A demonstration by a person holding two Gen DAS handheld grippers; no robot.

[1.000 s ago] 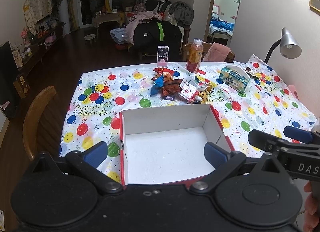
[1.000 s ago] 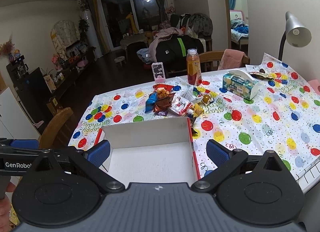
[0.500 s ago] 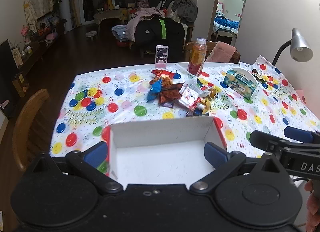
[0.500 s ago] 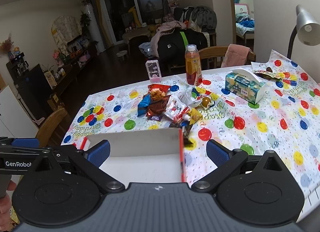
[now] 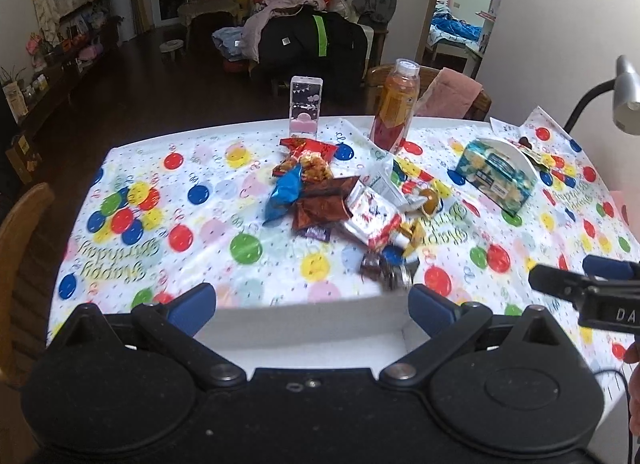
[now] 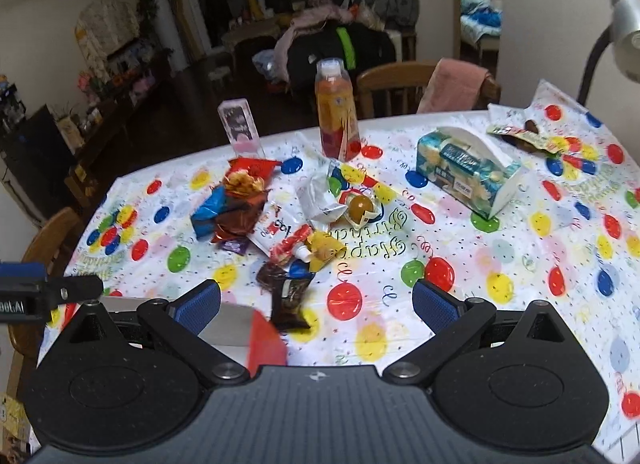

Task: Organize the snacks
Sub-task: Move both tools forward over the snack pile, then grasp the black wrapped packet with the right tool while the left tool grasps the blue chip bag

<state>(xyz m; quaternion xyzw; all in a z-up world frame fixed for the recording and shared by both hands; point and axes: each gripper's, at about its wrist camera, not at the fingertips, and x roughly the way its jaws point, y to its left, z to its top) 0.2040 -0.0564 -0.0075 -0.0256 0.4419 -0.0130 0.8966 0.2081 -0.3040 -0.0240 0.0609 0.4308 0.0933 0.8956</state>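
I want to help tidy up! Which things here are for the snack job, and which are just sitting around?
For the job: snack pile, white box, left gripper, right gripper.

Just sitting around: juice bottle, tissue box, desk lamp, pink stand.

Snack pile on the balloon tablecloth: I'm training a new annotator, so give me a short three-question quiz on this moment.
1. True or false: the left tongs are shut on a snack.
2. Multiple choice: the tissue box lies where, relative to the snack pile, in the right wrist view? A) left of it B) right of it C) on top of it
3. Fill in: the tall juice bottle stands ____ on the table, beyond the pile.

Key: 1 false, both tongs are open and empty, with the right tongs hanging short of the dark wrapper. 2 B. 3 upright.
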